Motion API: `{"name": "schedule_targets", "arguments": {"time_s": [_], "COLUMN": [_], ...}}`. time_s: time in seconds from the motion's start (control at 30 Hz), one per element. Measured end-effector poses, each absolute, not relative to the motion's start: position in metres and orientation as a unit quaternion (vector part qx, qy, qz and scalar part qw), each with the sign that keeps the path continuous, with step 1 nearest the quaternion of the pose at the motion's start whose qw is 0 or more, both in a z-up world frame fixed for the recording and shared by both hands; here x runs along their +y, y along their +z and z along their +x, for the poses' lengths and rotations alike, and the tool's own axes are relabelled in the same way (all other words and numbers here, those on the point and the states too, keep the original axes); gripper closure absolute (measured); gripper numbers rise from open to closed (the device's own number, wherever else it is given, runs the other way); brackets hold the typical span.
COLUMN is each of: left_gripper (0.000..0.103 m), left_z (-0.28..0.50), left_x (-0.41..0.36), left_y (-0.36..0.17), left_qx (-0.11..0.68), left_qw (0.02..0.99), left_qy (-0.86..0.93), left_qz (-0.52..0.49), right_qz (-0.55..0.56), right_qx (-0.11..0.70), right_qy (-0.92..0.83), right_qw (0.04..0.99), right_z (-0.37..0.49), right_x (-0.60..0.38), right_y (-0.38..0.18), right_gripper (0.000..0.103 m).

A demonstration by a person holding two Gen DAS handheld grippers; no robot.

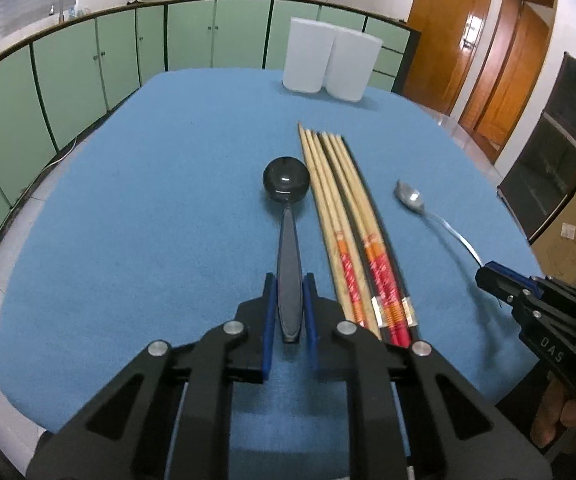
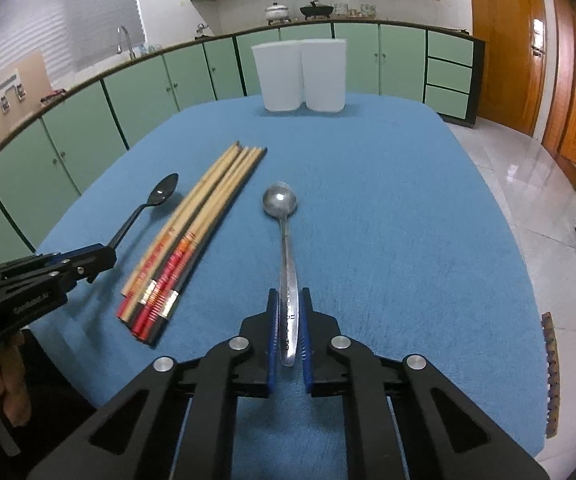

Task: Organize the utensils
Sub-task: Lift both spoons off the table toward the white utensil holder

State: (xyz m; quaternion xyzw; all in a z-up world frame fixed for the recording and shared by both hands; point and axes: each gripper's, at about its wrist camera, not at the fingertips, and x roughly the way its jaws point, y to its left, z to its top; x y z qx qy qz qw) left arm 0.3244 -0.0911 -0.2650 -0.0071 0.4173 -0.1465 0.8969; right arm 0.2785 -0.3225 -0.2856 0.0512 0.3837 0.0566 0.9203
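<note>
Each hand-held gripper pinches a handle — left the black spoon, right the slick steel spoon — so you should grip firmly.

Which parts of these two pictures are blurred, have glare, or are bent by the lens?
Left wrist view: the metal spoon is smeared by motion blur, the black spoon carries a small white glint, and the counter line bows strongly. Right wrist view: the chopsticks look soft, the metal spoon's bowl has a bright glare spot, the tiled floor reflects light, and the cabinets curve.
</note>
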Motion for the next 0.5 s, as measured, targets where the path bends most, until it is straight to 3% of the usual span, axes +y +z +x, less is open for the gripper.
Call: {"name": "schedule_targets", "arguments": {"time_s": [0.23,0.5], "left_gripper": [0.091,0.09], "left_z": [0.323,0.325], "left_x": [-0.087,-0.079], "left_y": [-0.244,-0.256], "left_qx": [0.421,0.479], "left_qw": [0.895,0.864], "left_qy": [-0.151,-0.153], "left_qz": [-0.007,-0.019], "right_qz": [0.056,0.049], "right_qx": [0.359,0.351], "right_qy": [0.059,0.059], "right_qw": [0.93,0.933], "right_z": [0.273,0.277], "right_x": [-0.322,-0.319], "right_y": [-0.251,-0.236], "right_gripper": [0.093,0.093]}}
